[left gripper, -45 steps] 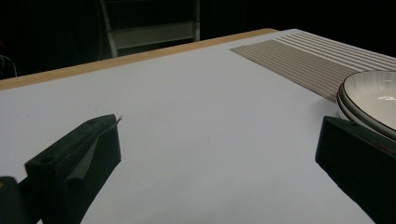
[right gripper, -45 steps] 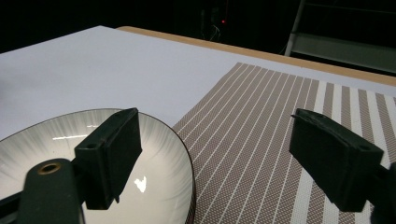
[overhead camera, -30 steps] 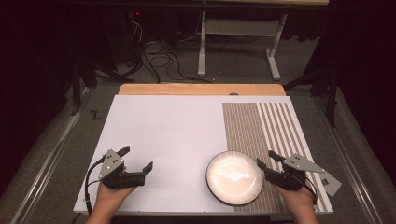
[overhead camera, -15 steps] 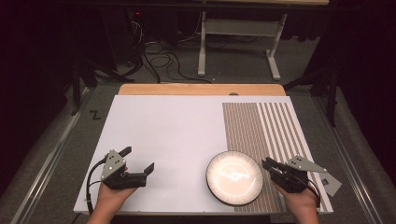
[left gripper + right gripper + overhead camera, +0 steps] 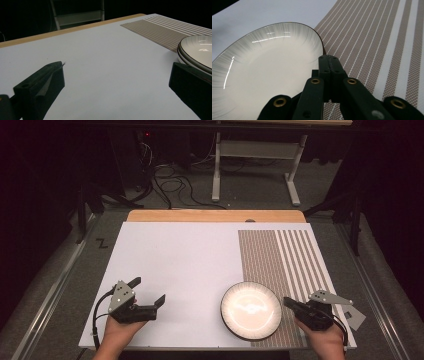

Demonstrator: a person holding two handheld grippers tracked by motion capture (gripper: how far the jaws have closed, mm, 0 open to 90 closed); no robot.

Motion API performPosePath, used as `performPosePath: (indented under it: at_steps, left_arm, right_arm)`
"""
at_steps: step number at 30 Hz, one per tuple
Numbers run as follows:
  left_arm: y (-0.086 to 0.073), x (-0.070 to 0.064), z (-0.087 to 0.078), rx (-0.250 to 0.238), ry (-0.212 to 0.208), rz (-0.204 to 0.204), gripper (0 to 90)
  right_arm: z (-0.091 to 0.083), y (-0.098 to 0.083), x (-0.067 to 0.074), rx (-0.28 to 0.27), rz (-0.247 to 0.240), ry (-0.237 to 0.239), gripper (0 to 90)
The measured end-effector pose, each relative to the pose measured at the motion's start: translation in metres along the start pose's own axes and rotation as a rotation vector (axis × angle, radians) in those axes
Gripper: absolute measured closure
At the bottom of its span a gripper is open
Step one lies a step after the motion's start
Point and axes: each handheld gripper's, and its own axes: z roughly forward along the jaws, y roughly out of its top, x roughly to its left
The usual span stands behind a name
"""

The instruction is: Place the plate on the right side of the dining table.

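A white plate with a dark rim (image 5: 251, 310) (image 5: 267, 65) lies near the table's front edge, half on a brown striped placemat (image 5: 280, 255) (image 5: 387, 37). In the left gripper view the plate (image 5: 200, 48) shows two rims, one on the other. My right gripper (image 5: 287, 302) (image 5: 329, 58) points left at the plate's right rim. Its jaws have just been closing and now press together with nothing visible between them, the tips at the rim's edge. My left gripper (image 5: 147, 290) (image 5: 117, 75) rests at the front left, open wide and holding nothing, well apart from the plate.
The white tabletop (image 5: 190, 260) (image 5: 105, 50) ends in a wooden strip (image 5: 215, 216) at the far edge. Beyond it stand a metal frame (image 5: 255, 150) and loose cables (image 5: 170, 180) on the dark floor. A metal rail (image 5: 55, 290) runs along the table's left side.
The right gripper's jaws, apart beside the plate one second ago, have come together at its right rim. The left gripper and the plate have not moved.
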Motion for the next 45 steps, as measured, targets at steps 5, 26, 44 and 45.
performPosePath:
  at_steps: [5, 26, 44, 45]
  left_arm:
    - [0.0, 0.0, 0.0, 0.001, 0.0, 0.002, 0.7]
    - [0.0, -0.001, 0.001, 0.007, -0.007, 0.005, 0.7]
    - [-0.001, -0.002, 0.002, 0.015, -0.014, 0.012, 0.6]
    - [-0.001, -0.003, 0.002, 0.015, -0.015, 0.012, 0.7]
  right_arm:
    - [0.004, -0.001, 0.001, 0.031, 0.006, 0.012, 90.0]
    - [0.006, 0.0, -0.001, 0.036, 0.029, 0.085, 90.0]
    - [0.007, 0.0, 0.001, 0.056, 0.015, 0.039, 90.0]
    - [0.007, 0.0, 0.001, 0.057, 0.02, 0.041, 90.0]
